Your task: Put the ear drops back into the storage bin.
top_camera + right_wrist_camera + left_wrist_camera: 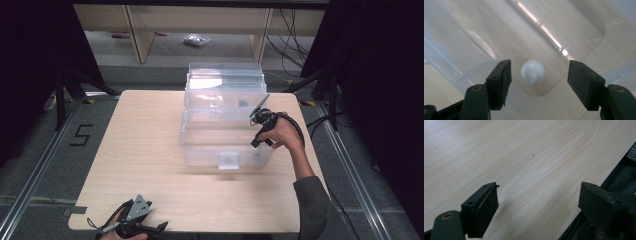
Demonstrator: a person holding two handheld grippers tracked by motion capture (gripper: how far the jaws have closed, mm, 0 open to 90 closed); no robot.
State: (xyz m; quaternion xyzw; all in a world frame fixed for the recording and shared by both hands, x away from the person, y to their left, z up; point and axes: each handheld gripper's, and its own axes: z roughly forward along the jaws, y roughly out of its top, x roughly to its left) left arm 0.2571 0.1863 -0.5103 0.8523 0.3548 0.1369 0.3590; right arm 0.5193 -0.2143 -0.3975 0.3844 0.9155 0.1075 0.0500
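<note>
One small white bottle (533, 72), lower centre of frame in the clear box (584, 30): we judge it light, slick; grasp its sides. Right gripper (539, 75) released above it; left gripper (537, 202) spread, empty.

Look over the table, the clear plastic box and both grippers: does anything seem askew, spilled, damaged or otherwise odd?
Nothing stands out. The clear plastic box sits squarely on the table, lid raised. A small white tube stands upright on its floor, below the open right gripper. The left gripper is open over bare wood.
</note>
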